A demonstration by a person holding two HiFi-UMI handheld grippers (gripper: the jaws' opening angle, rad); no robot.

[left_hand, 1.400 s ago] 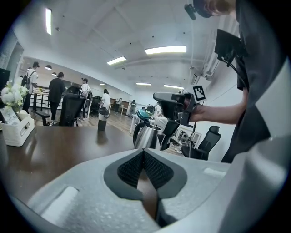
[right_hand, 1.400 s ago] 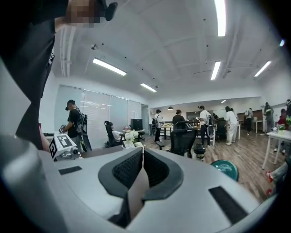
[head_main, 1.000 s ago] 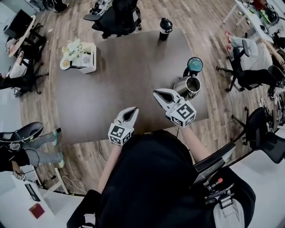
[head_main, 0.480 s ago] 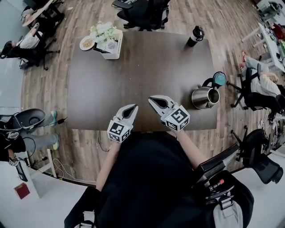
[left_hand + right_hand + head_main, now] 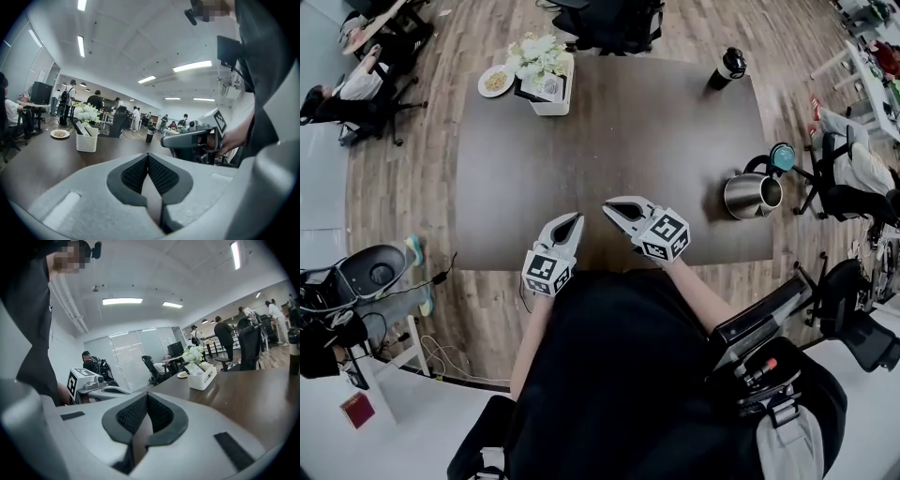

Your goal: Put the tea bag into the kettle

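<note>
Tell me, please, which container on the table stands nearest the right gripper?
The steel kettle at the table's right edge; the black bottle and the white box stand farther off, along the far edge.

Wood floor [image 5: 412, 187], dark table [image 5: 628, 141], ceiling strip lights [image 5: 192, 66]

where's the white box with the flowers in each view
Head view: white box near the far-left corner of the table, top of the picture.
Left gripper view: white box, left of centre.
Right gripper view: white box, right of centre.
Shared landmark: the small plate beside it.
</note>
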